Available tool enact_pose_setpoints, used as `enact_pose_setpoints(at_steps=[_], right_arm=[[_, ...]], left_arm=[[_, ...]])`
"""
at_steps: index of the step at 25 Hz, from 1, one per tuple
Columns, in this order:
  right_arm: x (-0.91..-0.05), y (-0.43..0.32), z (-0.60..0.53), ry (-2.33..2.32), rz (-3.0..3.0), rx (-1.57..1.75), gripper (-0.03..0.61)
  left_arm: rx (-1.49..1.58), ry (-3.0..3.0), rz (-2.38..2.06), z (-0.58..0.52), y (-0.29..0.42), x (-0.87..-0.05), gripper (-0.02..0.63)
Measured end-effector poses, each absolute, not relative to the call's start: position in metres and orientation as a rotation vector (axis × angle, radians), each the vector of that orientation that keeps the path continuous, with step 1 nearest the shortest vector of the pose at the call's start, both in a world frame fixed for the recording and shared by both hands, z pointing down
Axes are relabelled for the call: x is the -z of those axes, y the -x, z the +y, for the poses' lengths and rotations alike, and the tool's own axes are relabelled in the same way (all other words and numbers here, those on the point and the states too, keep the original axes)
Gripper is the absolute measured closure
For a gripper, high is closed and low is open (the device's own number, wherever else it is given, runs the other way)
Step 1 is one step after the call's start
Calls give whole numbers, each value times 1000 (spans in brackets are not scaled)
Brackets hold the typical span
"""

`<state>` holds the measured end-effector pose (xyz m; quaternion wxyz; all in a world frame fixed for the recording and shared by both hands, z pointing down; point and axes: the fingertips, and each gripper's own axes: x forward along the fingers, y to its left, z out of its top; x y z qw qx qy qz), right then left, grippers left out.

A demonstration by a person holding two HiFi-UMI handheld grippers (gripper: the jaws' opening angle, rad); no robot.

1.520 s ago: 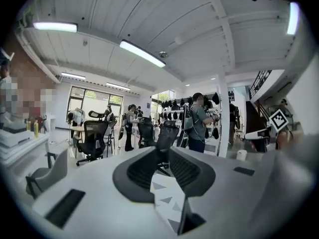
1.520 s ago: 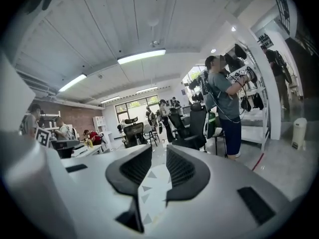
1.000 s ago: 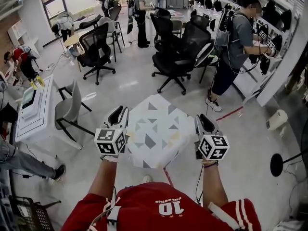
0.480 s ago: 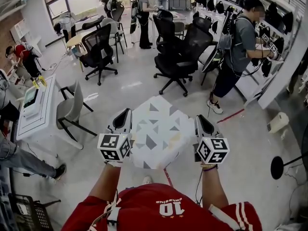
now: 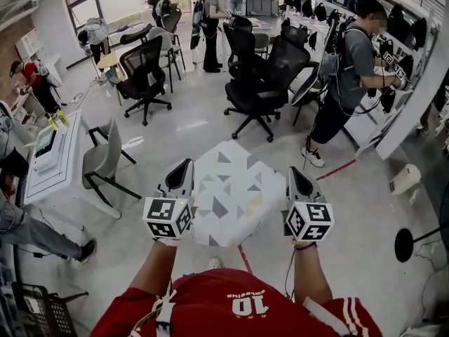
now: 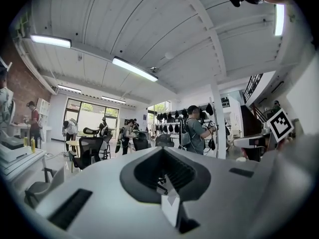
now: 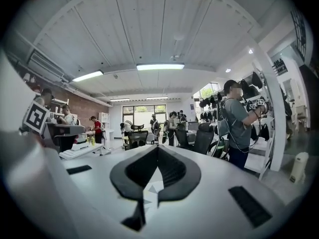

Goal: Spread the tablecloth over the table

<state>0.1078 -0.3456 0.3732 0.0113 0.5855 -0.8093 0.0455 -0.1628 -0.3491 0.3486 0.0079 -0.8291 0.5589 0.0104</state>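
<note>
A white tablecloth (image 5: 230, 192) with grey triangles hangs stretched between my two grippers, in front of my chest and above the floor. My left gripper (image 5: 182, 168) is shut on its left edge, and my right gripper (image 5: 295, 174) is shut on its right edge. In the left gripper view a corner of cloth (image 6: 169, 205) sticks out of the shut left gripper (image 6: 164, 176). The right gripper view shows a strip of patterned cloth (image 7: 148, 195) pinched in the shut right gripper (image 7: 157, 176). Whatever is under the cloth is hidden.
A white table (image 5: 59, 153) with a grey chair (image 5: 102, 160) stands at the left. Black office chairs (image 5: 259, 76) cluster ahead. A person in a grey shirt (image 5: 347, 69) stands at the right by a counter. A black round base (image 5: 405, 241) sits on the floor at the right.
Both grippers have drifted slightly with the cloth still held between them; the left one has moved a little to the right. The cloth stays stretched.
</note>
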Motion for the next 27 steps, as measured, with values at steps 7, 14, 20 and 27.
enact_pose_setpoints(at_steps=[7, 14, 20, 27], right_arm=[[-368, -116, -340, -1883, -2510, -111, 565], [-361, -116, -337, -1893, -2549, -71, 565], [-362, -119, -339, -1917, -2512, -85, 565], [-373, -125, -342, -1945, -2474, -106, 565]], left_arm=[[-38, 2582, 1716, -347, 156, -340, 606], [-35, 2606, 1704, -343, 149, -342, 606], [-40, 2604, 1719, -343, 151, -342, 606], [-43, 2583, 1739, -345, 157, -348, 606]])
